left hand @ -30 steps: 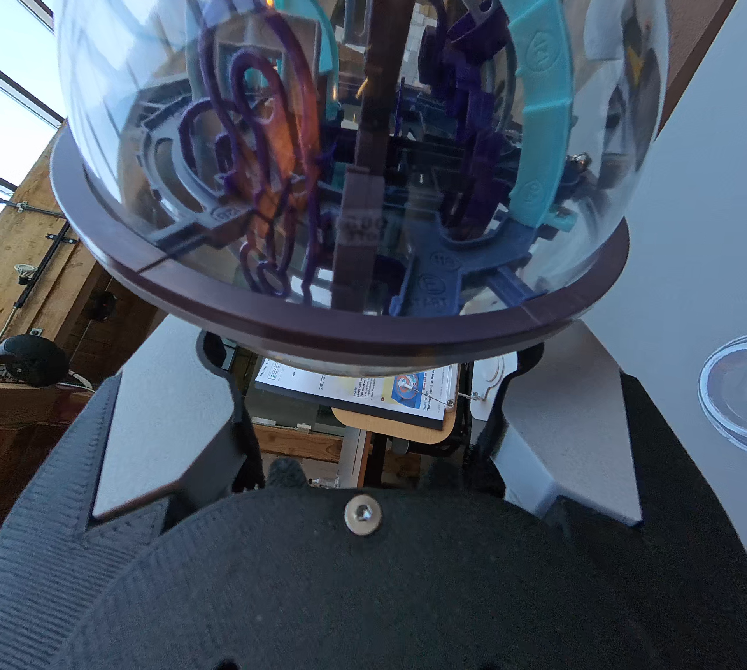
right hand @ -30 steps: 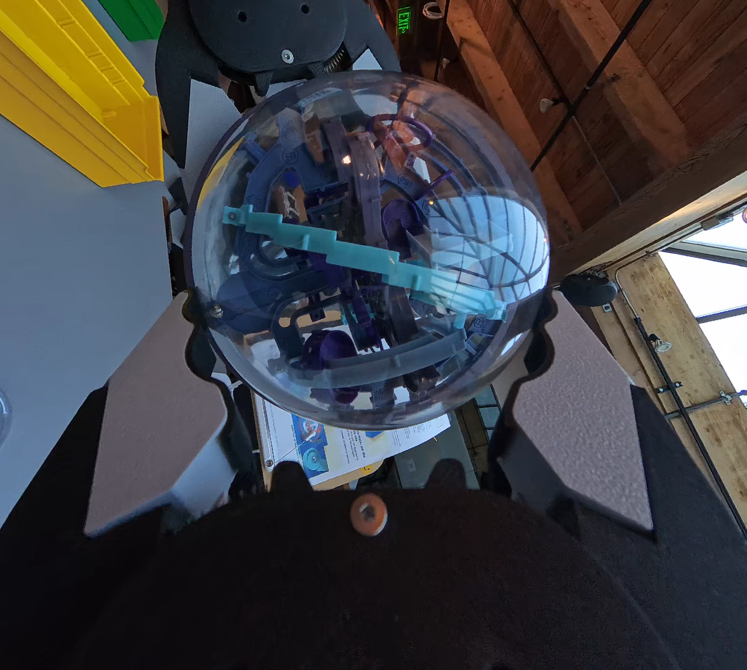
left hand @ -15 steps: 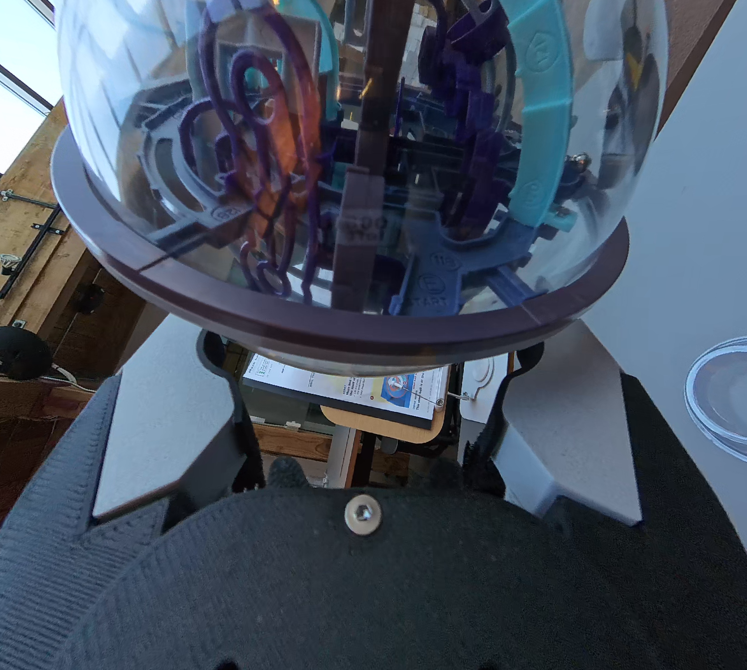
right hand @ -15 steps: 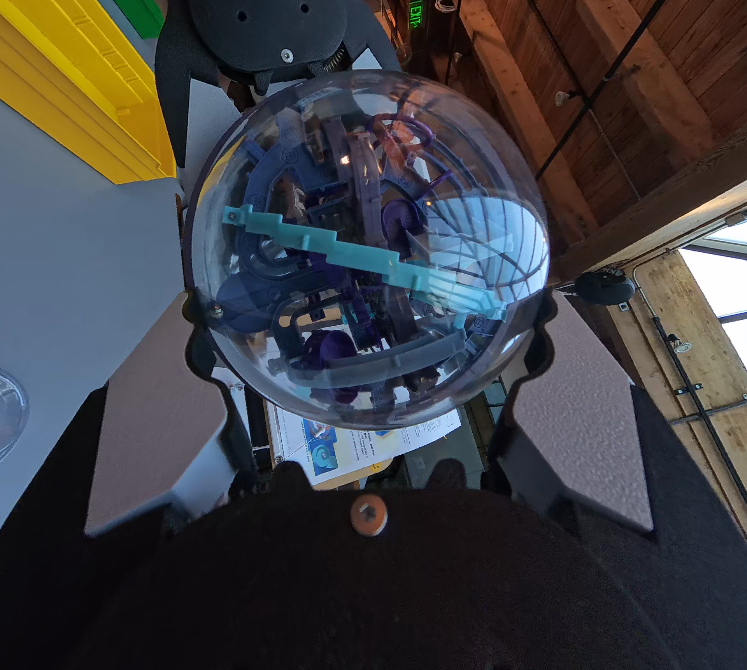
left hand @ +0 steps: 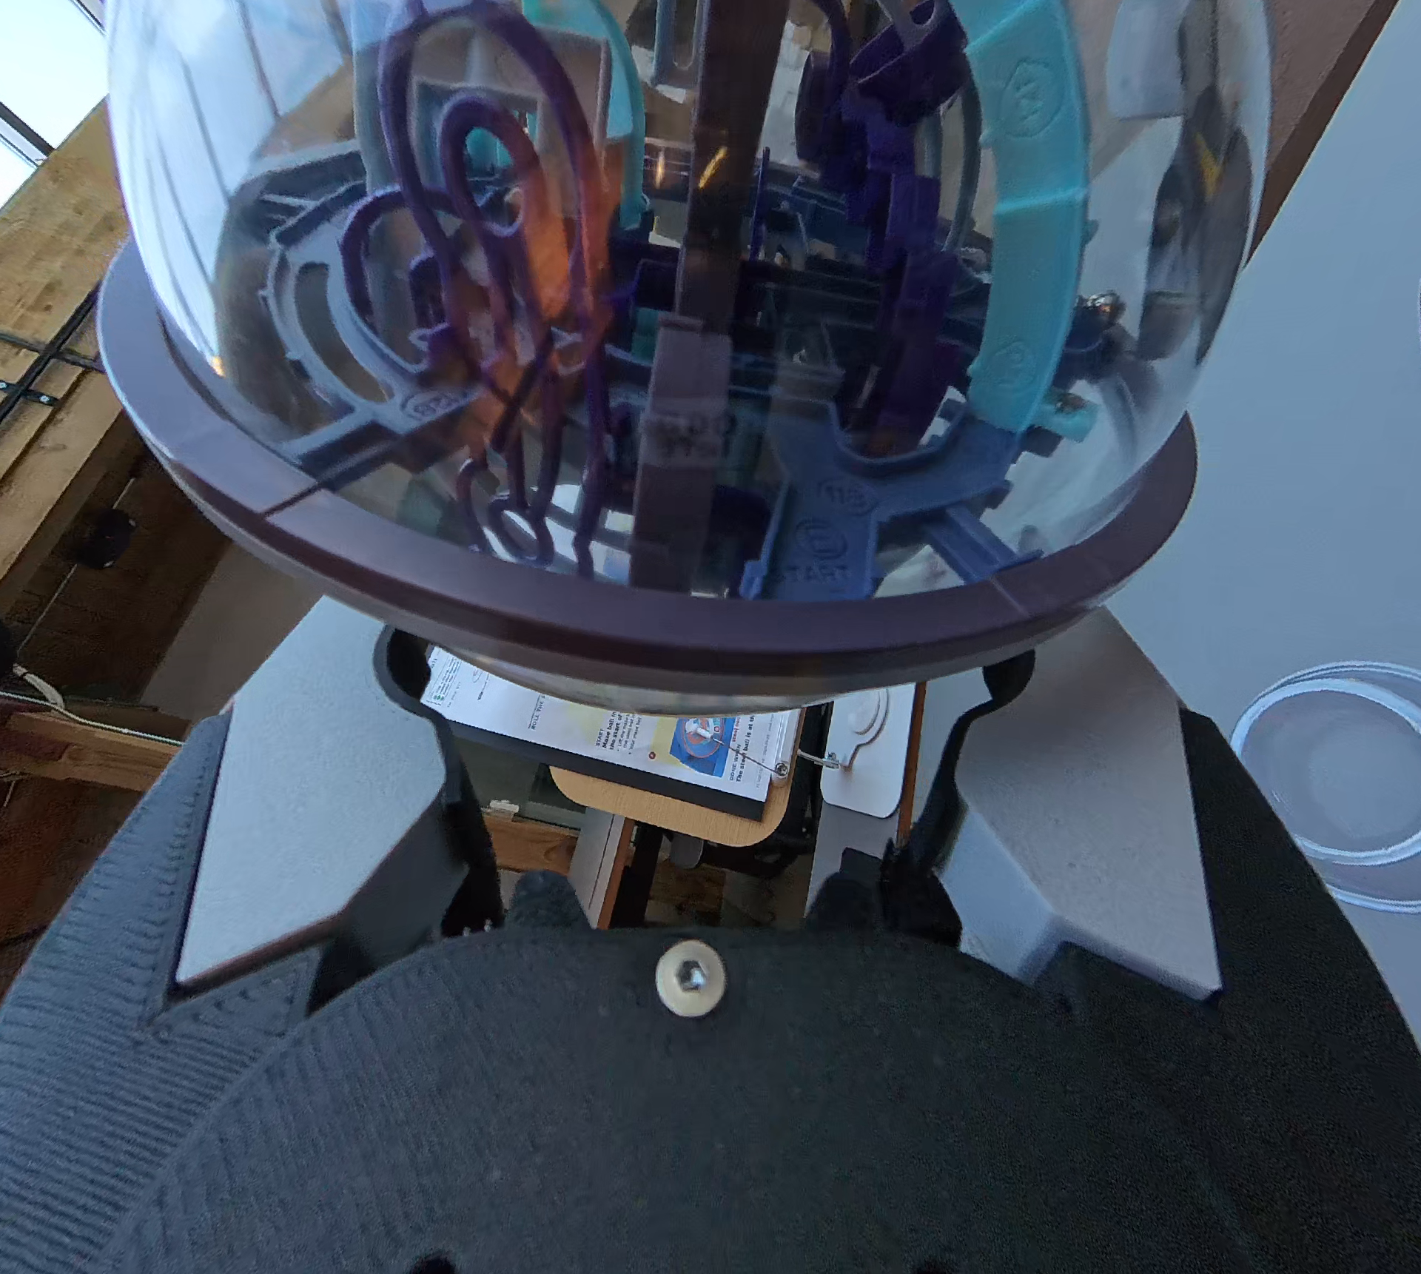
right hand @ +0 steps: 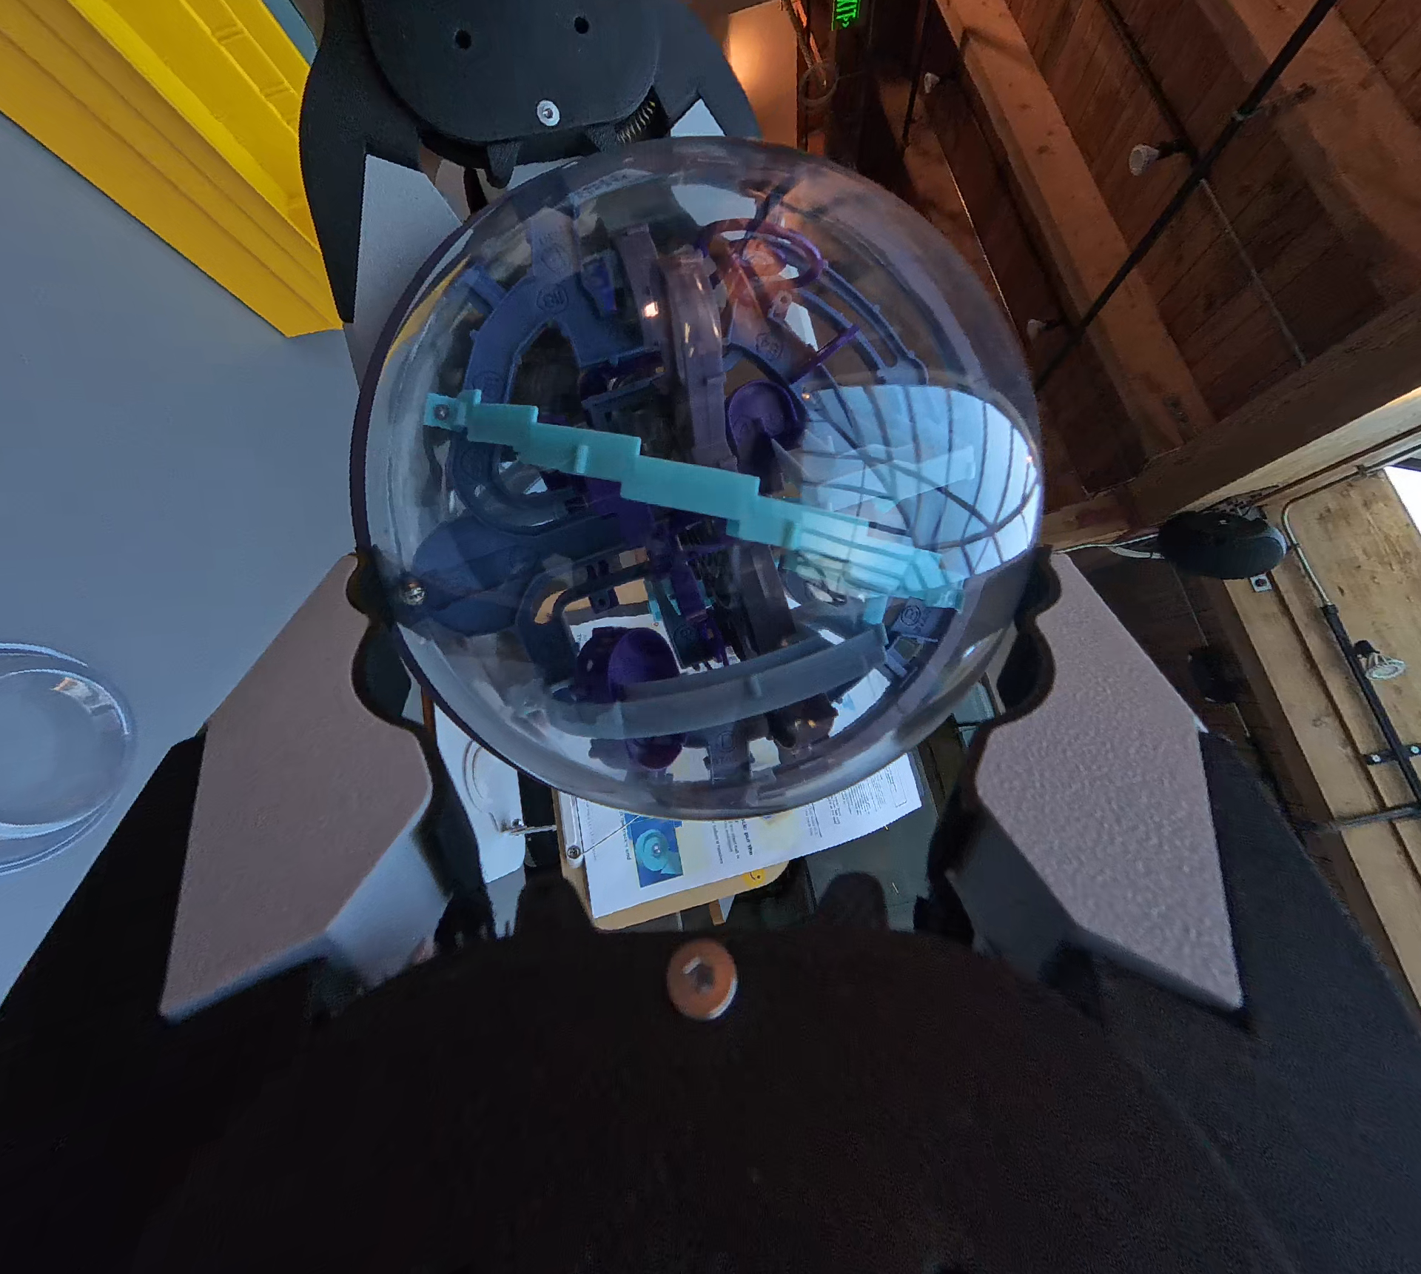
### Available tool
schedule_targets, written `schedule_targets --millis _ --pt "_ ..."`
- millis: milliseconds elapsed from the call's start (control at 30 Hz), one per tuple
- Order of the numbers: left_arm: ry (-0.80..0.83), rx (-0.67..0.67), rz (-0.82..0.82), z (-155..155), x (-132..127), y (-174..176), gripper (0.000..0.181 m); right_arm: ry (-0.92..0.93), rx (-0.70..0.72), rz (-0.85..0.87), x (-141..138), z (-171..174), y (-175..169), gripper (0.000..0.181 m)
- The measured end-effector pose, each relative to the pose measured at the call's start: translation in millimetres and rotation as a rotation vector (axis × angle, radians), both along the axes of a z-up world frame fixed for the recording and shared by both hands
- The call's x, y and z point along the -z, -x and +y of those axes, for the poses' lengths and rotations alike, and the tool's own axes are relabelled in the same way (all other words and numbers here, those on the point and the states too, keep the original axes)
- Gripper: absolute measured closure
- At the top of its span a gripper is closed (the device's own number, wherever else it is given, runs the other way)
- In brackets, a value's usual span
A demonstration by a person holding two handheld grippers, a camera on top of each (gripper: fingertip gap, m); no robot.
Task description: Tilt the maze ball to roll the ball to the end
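- Between the grey pads of the right claw (right hand: pixel 696 629) sits the clear plastic sphere with purple, blue and teal tracks inside, the maze ball (right hand: pixel 696 476); the jaws stand wide and press on its two flanks, so this claw has firm hold of it
- Just past the sphere, on its far side in the right wrist view, the black left claw (right hand: pixel 507 160) meets it from the opposite end; in its own view the left claw (left hand: pixel 703 652) spreads wide under the dark purple equator ring (left hand: pixel 615 610), cradling the maze ball (left hand: pixel 677 222) from that side; both claws together carry it up off the grey counter (right hand: pixel 154 437)
- The step in hand looks like the tilting itself, early on: a small steel ball (right hand: pixel 413 592) rests low at the left edge, beside a dark blue track, and the teal stepped track (right hand: pixel 692 491) crosses the middle at a slant
- The next move calls for a slow, joint roll of both wrists, keeping the squeeze even so the smooth shell does not slip
- Farther off lie a clear round dish (right hand: pixel 54 752) on the counter, a printed sheet on a clipboard (right hand: pixel 738 845) below the sphere, yellow bins (right hand: pixel 138 106) and a timber ceiling (right hand: pixel 1153 122)
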State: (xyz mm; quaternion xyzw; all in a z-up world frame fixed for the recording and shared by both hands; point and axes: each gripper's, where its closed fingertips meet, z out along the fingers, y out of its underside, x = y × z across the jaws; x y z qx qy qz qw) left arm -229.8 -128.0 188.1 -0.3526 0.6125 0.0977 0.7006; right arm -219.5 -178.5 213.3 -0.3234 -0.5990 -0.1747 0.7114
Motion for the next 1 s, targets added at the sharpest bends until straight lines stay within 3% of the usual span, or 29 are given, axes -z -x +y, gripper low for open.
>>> schedule_targets --millis 1000 --pt "0.119 0.013 -0.05 7 59 4 0.034 0.115 0.004 -0.048 52 13 5 0.024"
